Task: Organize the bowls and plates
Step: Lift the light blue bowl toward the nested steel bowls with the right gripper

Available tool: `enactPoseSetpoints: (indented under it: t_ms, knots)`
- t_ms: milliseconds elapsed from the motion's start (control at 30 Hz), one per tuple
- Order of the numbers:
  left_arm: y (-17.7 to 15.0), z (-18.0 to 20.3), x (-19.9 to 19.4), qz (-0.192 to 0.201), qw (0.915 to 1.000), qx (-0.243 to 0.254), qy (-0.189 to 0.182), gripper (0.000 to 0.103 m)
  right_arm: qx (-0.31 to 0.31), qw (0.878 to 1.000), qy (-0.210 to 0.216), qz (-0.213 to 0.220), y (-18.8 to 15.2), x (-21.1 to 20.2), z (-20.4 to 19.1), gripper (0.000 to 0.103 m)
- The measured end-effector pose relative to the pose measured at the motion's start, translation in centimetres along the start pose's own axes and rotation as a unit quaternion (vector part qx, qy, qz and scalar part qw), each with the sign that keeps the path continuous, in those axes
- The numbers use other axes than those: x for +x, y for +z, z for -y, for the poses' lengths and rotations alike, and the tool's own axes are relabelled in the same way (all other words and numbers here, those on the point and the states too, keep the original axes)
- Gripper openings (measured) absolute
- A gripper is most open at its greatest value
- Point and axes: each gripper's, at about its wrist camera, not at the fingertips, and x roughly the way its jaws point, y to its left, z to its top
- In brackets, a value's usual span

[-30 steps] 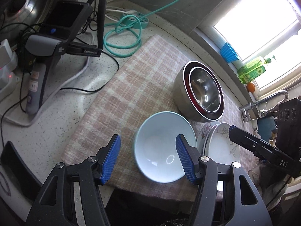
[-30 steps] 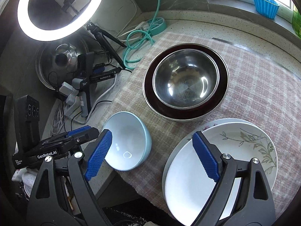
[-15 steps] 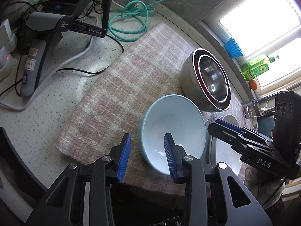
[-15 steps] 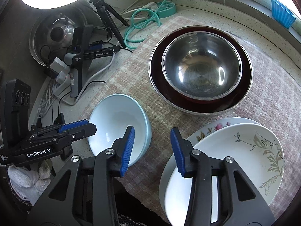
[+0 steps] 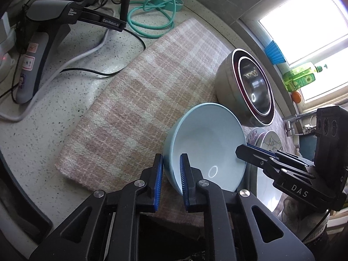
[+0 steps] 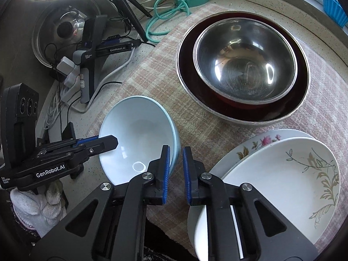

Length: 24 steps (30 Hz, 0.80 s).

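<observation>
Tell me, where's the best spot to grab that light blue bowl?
By its thin rim, from above. The light blue bowl is wide and smooth-sided, so only the wall fits between fingers. The left gripper and right gripper pinch opposite edges, one pad inside, one outside.

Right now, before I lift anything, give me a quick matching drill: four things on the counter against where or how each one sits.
1. blue bowl
2. steel bowl
3. leaf plate
4. teal cable

a. coiled on bare counter
b. nested in a dark-lined bowl
c. stacked on a flowered plate
d. rim clamped by both hand-held grippers

Pairs: 1-d, 2-b, 3-c, 4-a
</observation>
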Motion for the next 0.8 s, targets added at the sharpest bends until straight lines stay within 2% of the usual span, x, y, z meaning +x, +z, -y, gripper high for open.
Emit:
enactPoseSetpoints:
  t_ms: [367, 800]
  knots:
    - [0.4, 0.9, -1.4, 0.012, 0.9999, 0.009, -0.002, 0.014, 0.025, 0.999, 0.022, 0.009, 0.1, -1.3, 0.4, 0.011]
    - [3.3, 4.8, -4.1, 0.049, 0.9971, 0.055, -0.019, 0.014, 0.049, 0.996, 0.026, 0.071, 1.8, -6.6, 1.4, 0.011]
